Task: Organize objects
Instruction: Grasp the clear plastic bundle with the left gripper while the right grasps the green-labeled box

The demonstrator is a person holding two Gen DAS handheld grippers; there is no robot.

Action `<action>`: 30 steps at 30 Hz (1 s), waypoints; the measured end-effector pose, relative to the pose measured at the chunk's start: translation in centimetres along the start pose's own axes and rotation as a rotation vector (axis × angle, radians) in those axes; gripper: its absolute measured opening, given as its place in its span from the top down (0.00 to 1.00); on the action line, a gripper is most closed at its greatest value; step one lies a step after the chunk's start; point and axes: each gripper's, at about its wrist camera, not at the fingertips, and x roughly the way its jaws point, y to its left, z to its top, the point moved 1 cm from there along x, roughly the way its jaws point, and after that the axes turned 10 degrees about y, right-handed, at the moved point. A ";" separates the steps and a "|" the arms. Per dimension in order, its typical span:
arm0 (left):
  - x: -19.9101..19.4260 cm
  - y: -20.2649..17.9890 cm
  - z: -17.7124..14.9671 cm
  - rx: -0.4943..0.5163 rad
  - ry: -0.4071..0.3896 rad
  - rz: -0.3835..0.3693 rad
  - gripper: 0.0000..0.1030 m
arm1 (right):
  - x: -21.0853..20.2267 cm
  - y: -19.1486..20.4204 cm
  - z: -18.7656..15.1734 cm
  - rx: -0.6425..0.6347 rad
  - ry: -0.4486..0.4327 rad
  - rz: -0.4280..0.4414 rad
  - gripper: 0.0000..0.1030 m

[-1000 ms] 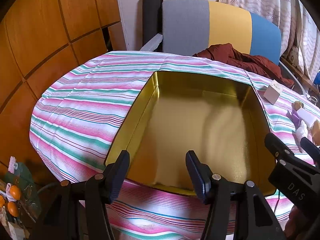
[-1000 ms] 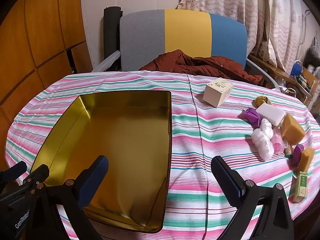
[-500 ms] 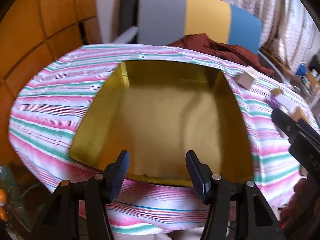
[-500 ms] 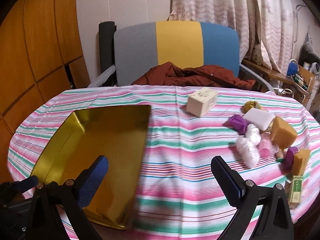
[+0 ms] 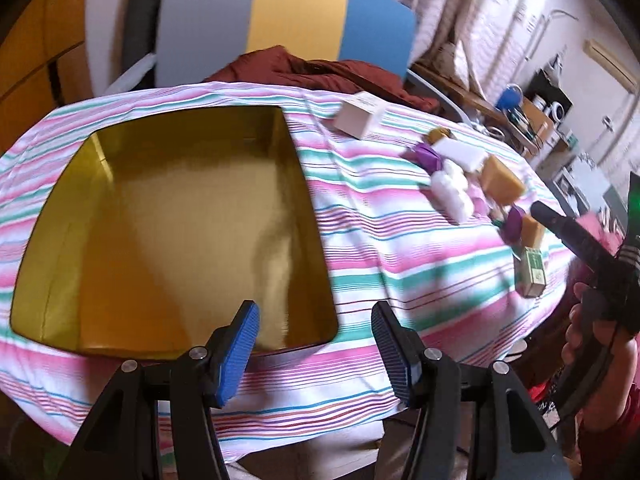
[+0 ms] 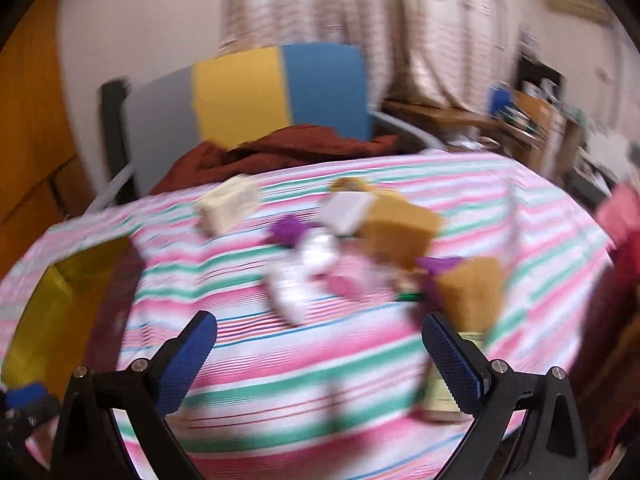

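- The tin, gold inside and with nothing in it, sits on the left half of the table, its near rim just short of the table's near edge.
- My left gripper hangs over that near edge by the tin's near right corner; its jaws stand apart with only air between the blue pads.
- A white box lies past the tin's far right corner, toward the far edge.
- The small items cluster on the right half, well apart from the tin: a purple piece, a white block, white wrapped lumps, a tan block, and a green carton nearest the right edge.
- My right gripper points at that cluster; its jaws are spread wide and nothing sits between them. That view is badly blurred, so I cannot make out the smaller pieces.
- In the left view I see a hand holding the right gripper off the table's right edge.
- A chair with grey, yellow and blue panels stands behind the far edge, a dark red cloth heaped on its seat.
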 end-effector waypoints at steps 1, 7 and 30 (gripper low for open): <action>-0.1 -0.2 -0.1 0.003 0.002 -0.012 0.42 | 0.1 -1.1 0.0 0.030 0.000 -0.009 0.01; 1.0 -2.8 1.0 0.030 0.043 -0.124 0.42 | 2.3 -6.6 -0.9 0.134 0.088 -0.121 0.13; 6.8 -10.2 6.8 0.073 0.086 -0.265 0.34 | 3.5 -8.9 -3.4 0.156 0.165 -0.022 0.61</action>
